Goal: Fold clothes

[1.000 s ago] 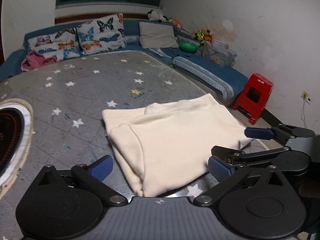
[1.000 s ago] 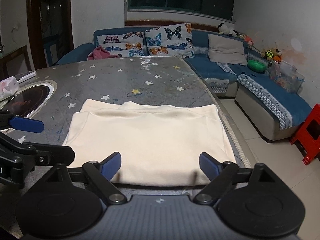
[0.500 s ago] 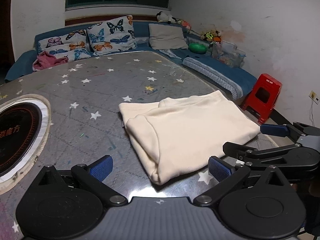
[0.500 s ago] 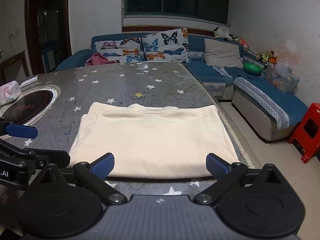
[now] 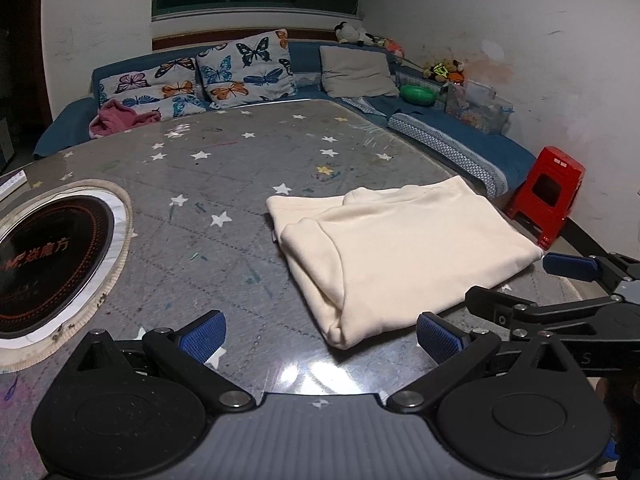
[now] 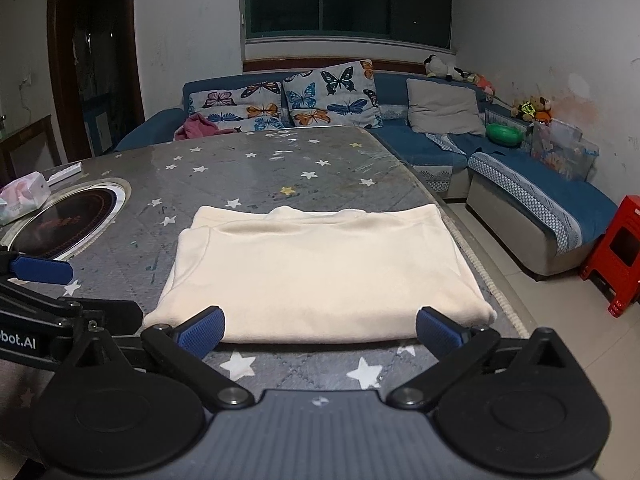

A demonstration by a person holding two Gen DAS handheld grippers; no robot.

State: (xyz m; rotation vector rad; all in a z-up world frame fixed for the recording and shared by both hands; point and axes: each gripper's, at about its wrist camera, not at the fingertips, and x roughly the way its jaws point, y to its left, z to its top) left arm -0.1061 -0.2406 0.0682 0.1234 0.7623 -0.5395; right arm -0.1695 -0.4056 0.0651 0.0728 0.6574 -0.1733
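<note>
A cream garment [image 5: 400, 248] lies folded into a flat rectangle on the grey star-patterned table [image 5: 224, 184], close to its right edge. My left gripper [image 5: 320, 336] is open just short of the garment's near left corner, its blue pads wide apart and touching nothing. In the right wrist view the garment [image 6: 320, 268] spreads straight ahead. My right gripper [image 6: 319, 332] stands at its near edge with the jaws opening wide; the cloth edge lies between the pads, which do not press on it. Each gripper shows at the edge of the other's view.
A round black induction hob [image 5: 44, 256] is set into the table at the left, with a tissue pack [image 6: 22, 196] behind it. A blue corner sofa [image 6: 520, 184] with butterfly cushions runs behind and to the right. A red stool [image 5: 548, 196] stands on the floor beside the table.
Both grippers have drawn back from the garment, which now lies farther ahead in each view. The right jaws have widened. The garment has stayed flat on the table.
</note>
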